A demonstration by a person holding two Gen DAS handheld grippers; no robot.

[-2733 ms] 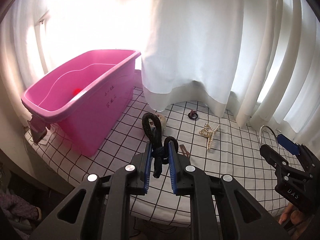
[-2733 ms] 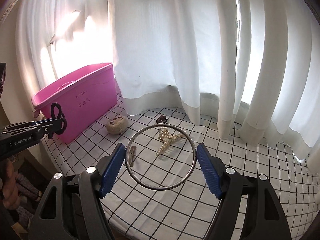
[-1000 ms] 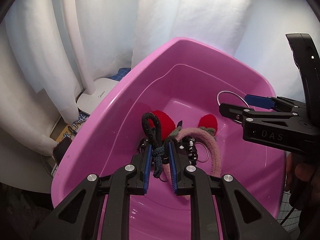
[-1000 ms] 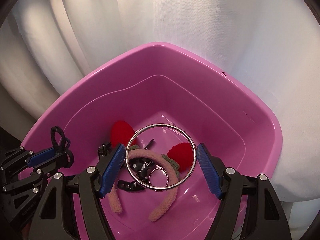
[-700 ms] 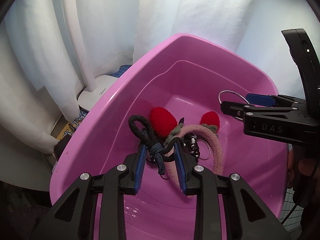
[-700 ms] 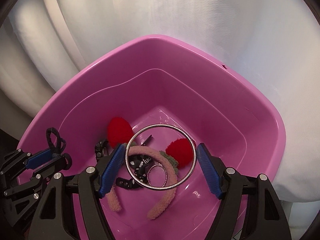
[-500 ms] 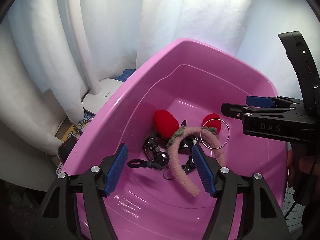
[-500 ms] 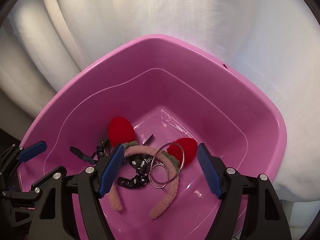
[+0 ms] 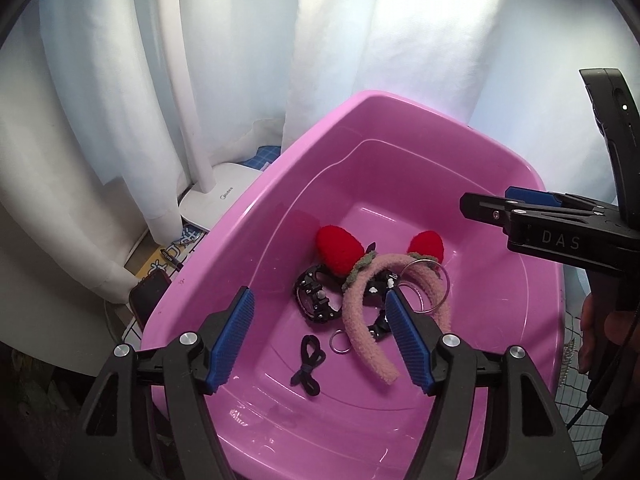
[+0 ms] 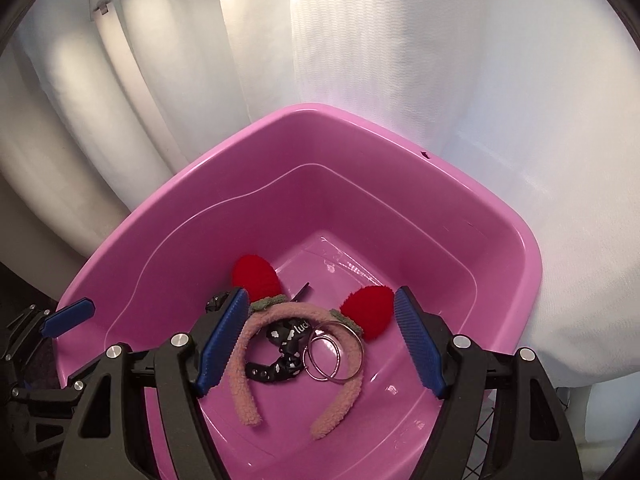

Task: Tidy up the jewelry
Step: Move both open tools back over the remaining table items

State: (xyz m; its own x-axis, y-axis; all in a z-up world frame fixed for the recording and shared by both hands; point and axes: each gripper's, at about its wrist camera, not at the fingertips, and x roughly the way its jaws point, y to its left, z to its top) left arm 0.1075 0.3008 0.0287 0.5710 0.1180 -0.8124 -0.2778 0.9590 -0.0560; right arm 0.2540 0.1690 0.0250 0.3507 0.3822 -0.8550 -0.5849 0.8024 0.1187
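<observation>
Both grippers hover open and empty over a pink plastic tub (image 9: pixel 256 216) (image 10: pixel 500 208). My left gripper (image 9: pixel 320 336) has its jaws wide apart; the black hair tie (image 9: pixel 307 364) lies on the tub floor below it. My right gripper (image 10: pixel 320 336) is also wide open; the large silver bangle (image 10: pixel 340 350) rests on a pink headband with red ears (image 10: pixel 248 380). In the left wrist view the bangle (image 9: pixel 430 288), the headband (image 9: pixel 360 320), a black watch (image 9: pixel 316 300) and a small silver ring (image 9: pixel 340 336) lie together. The right gripper (image 9: pixel 520 208) shows at the right.
White curtains (image 10: pixel 400 60) hang behind and around the tub. A white appliance base (image 9: pixel 216 200) and a phone (image 9: pixel 148 292) lie on the floor left of the tub. A checked cloth edge (image 9: pixel 576 400) shows at the right.
Both grippers opened above the tub. The hair tie dropped from my left gripper onto the tub floor. The bangle dropped from my right gripper onto the headband.
</observation>
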